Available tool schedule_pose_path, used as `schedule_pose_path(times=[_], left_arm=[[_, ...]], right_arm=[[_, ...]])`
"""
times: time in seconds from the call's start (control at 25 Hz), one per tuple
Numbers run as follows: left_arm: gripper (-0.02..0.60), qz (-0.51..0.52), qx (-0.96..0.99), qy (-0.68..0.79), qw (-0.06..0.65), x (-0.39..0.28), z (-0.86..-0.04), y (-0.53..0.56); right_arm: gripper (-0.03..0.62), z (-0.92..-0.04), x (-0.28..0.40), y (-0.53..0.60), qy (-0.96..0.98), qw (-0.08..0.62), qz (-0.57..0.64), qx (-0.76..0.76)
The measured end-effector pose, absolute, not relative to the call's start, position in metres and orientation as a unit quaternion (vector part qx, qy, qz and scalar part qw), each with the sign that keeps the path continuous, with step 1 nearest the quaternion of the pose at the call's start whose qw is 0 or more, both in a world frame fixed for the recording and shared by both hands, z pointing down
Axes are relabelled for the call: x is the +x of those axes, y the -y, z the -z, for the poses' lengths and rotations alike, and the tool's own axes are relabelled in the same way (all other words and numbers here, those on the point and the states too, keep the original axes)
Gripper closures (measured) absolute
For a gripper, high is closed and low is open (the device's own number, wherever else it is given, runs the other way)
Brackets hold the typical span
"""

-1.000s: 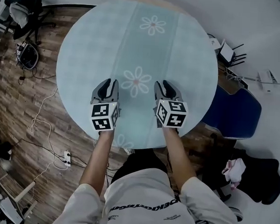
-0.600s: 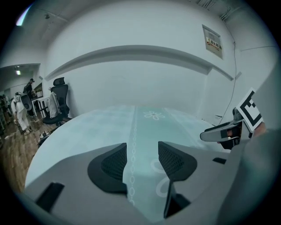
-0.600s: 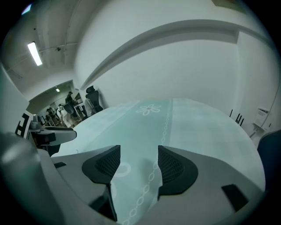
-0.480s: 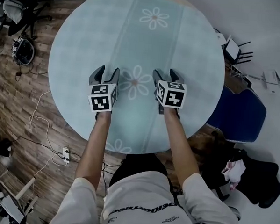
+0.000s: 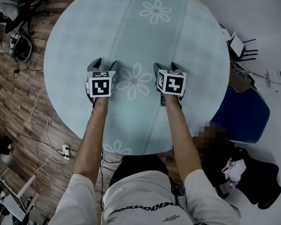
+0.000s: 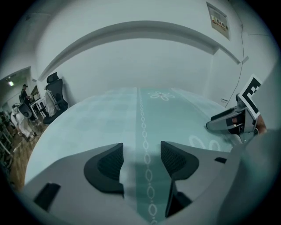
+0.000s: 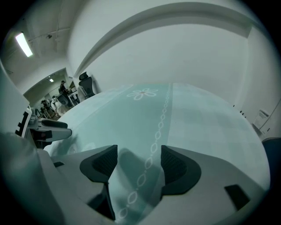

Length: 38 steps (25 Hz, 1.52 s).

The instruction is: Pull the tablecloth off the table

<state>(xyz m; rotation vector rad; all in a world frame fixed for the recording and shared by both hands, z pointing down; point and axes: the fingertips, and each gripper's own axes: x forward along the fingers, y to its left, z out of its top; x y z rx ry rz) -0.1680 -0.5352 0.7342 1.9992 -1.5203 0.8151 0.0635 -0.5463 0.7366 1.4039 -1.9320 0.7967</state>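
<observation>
Evidently hardly begun, with the flowered tablecloth (image 5: pixel 135 34) lying fully over the round worktop (image 5: pixel 47 76), loose cloth sitting unpinched between the widely spread, opening left tongs (image 5: pixel 103 64) and right tongs (image 5: pixel 166 68), and the whole pull remaining.

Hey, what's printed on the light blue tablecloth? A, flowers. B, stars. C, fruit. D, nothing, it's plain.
A: a pale flower sits mid-table on the tablecloth, with more along the same middle band.
</observation>
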Motion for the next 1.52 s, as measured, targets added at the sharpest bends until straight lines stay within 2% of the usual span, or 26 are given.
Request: schedule_pose_path(times=[0.44,0.6,0.8,0.96,1.04,1.16,1.32,1.52], left_arm=[[0.332,-0.314,0.741,0.527,0.274,-0.165,-0.754,0.531],[0.351,-0.318,0.738,0.527,0.276,-0.165,-0.754,0.532],[0.426,-0.312,0.735,0.53,0.287,-0.17,-0.752,0.528],[0.488,-0.303,0.738,0.524,0.3,-0.169,-0.752,0.525],[0.521,-0.3,0.74,0.518,0.308,-0.167,-0.751,0.521],[0.563,-0.283,0.738,0.521,0.323,-0.17,-0.746,0.516],[0.566,-0.254,0.736,0.523,0.348,-0.173,-0.745,0.508],[0.568,-0.262,0.738,0.521,0.34,-0.167,-0.749,0.494]], right_arm=[[0.295,-0.743,0.071,0.547,0.727,0.319,-0.266,0.547],[0.316,-0.743,0.072,0.546,0.726,0.321,-0.265,0.547],[0.39,-0.741,0.069,0.541,0.723,0.322,-0.266,0.55],[0.519,-0.742,0.076,0.535,0.726,0.312,-0.283,0.544],[0.55,-0.742,0.079,0.532,0.731,0.298,-0.306,0.533],[0.56,-0.741,0.076,0.528,0.74,0.286,-0.329,0.513],[0.562,-0.741,0.072,0.521,0.751,0.276,-0.341,0.493],[0.562,-0.74,0.073,0.508,0.75,0.25,-0.371,0.488]])
